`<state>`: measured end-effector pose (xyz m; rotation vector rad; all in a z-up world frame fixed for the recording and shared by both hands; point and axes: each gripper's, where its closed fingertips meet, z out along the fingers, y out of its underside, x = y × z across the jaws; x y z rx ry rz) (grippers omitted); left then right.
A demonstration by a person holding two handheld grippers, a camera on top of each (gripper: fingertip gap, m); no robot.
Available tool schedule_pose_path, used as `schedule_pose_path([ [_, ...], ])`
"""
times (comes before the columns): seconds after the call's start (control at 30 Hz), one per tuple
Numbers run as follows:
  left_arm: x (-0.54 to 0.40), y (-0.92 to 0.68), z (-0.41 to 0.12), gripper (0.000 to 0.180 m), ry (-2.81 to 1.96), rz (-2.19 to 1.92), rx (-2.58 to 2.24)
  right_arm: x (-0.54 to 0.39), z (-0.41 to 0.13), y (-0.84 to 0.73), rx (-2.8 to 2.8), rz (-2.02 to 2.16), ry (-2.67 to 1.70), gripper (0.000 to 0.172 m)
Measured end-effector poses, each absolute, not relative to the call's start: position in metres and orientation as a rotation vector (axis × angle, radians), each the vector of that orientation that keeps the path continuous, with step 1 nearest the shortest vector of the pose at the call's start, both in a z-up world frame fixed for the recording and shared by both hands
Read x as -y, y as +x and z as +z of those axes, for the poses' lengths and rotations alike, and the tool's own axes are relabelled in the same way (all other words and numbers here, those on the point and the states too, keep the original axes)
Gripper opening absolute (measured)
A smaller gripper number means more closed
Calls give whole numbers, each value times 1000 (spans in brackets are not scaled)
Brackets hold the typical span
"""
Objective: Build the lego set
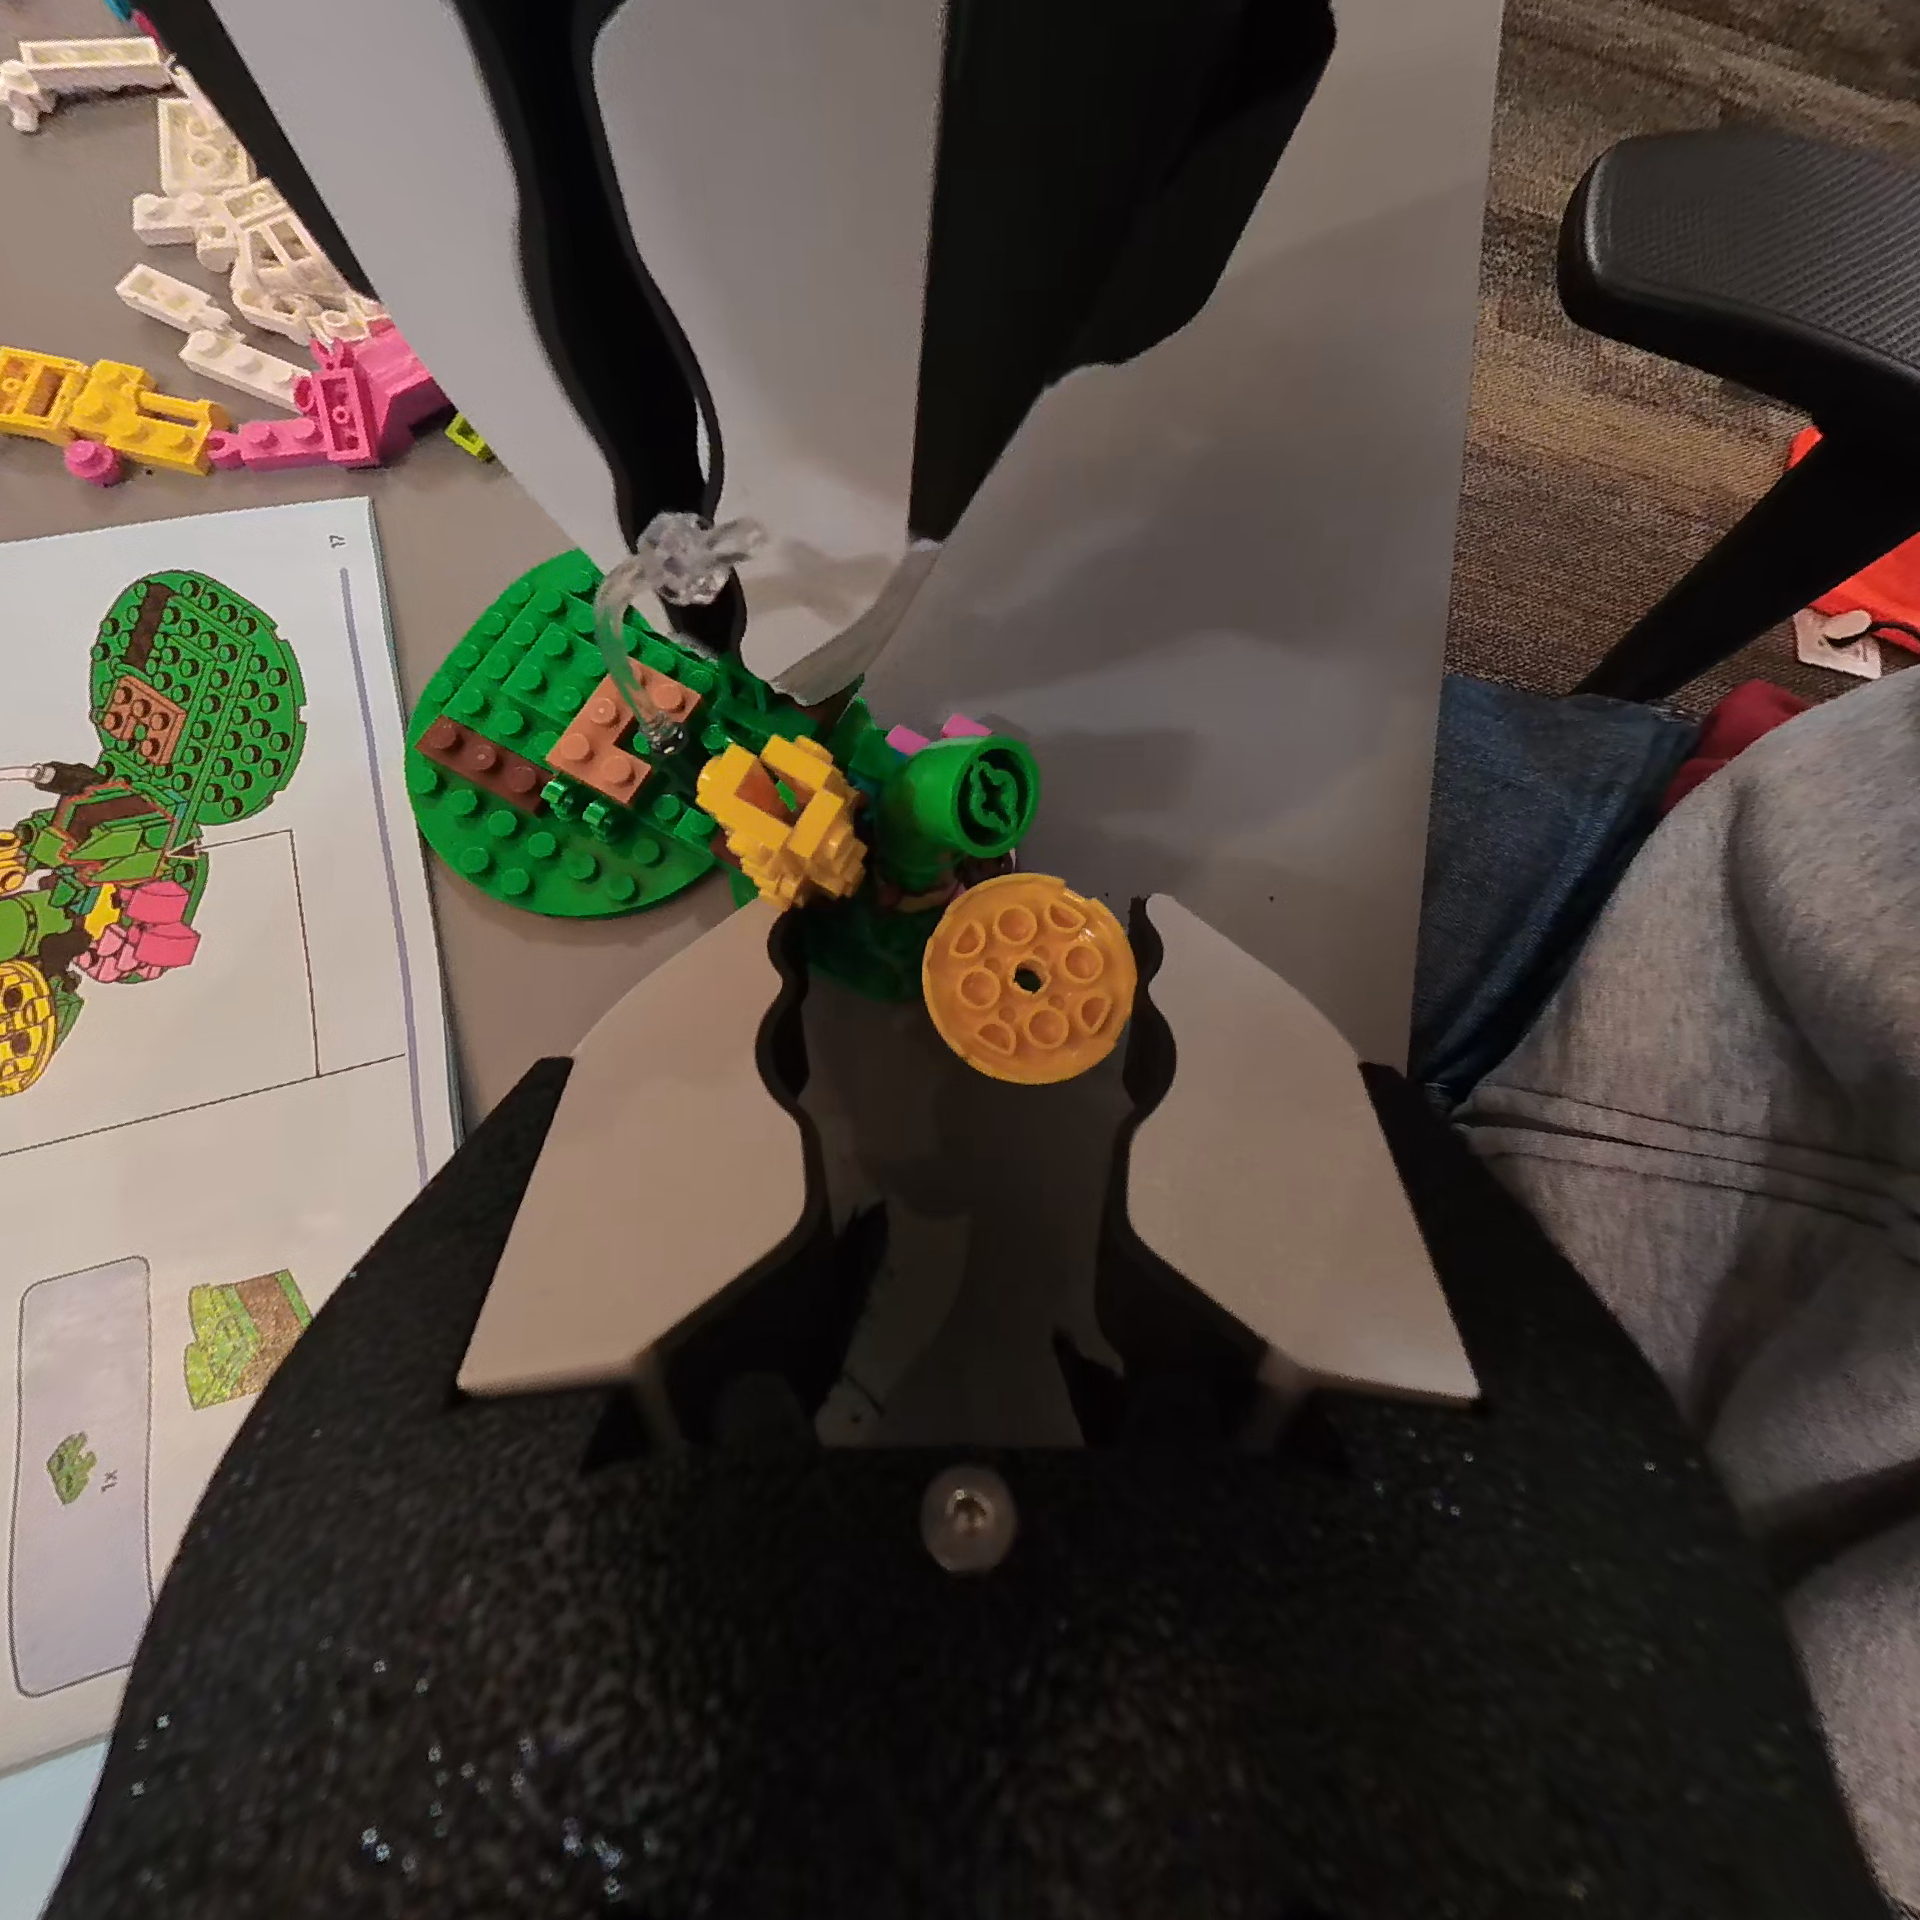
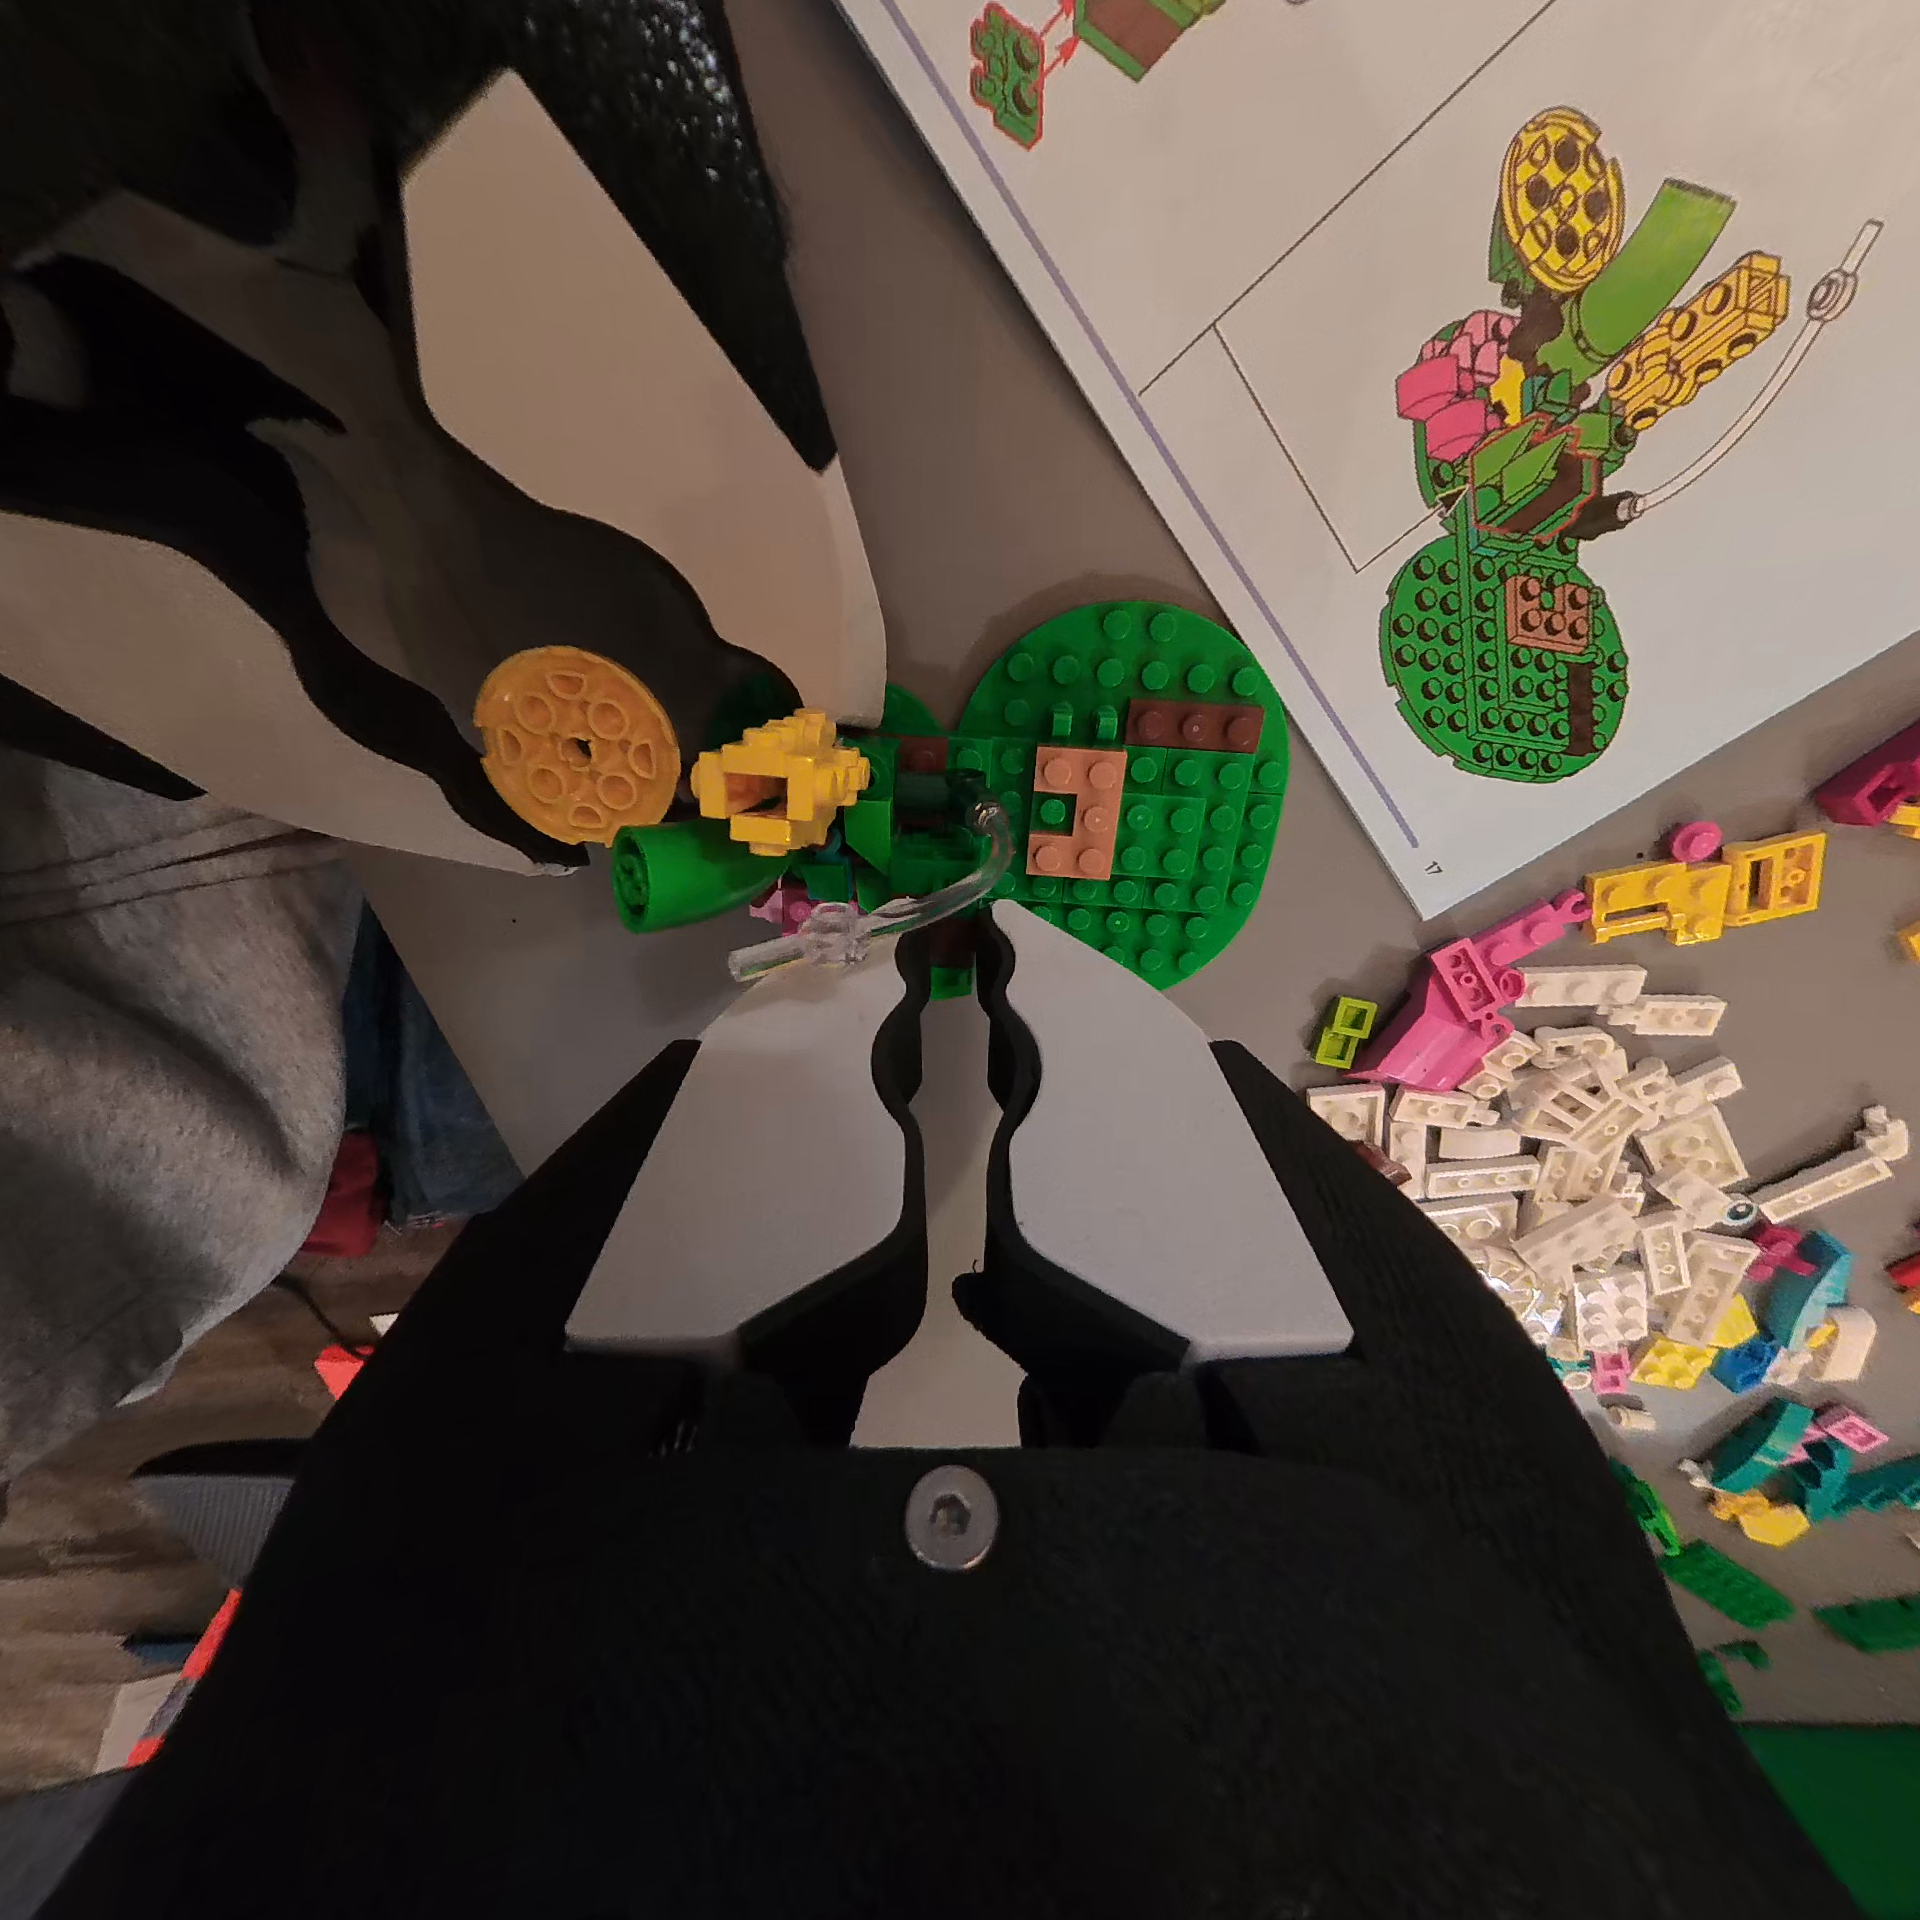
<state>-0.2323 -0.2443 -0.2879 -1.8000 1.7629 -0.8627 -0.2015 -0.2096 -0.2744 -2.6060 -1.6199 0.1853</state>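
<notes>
- The green brick model sits on the grey table beside the instruction booklet.
- The right gripper pinches the model's near edge, jaws nearly together.
- The left gripper stands wide around the yellow disc; contact cannot be told.
- Steady bracing would likely help.

green baseplate, yellow disc, white bricks

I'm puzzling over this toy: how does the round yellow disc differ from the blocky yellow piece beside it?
The disc is one flat, round part with a small centre hole. The blocky piece is built from several small bricks around a square opening. The disc is a deeper orange-yellow, the blocky piece a paler yellow. The disc sits at the model's end, the blocky piece nearer the wide green plate. Both stand on the same green brick model.
</notes>
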Motion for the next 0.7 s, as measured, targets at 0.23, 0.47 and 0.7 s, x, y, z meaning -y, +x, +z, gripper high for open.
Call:
schedule_pose_path([
  [0.23,244,-233,-288,58,-1798,-851,-1766,209,-274,-202,1643,160,-2603,6],
  [0.47,243,-235,-288,57,-1807,-829,-1755,210,-274,-203,1582,214,-2612,6],
  [0.7,240,-238,-289,60,-1820,-769,-1720,212,-274,-207,1490,293,-2602,6],
])
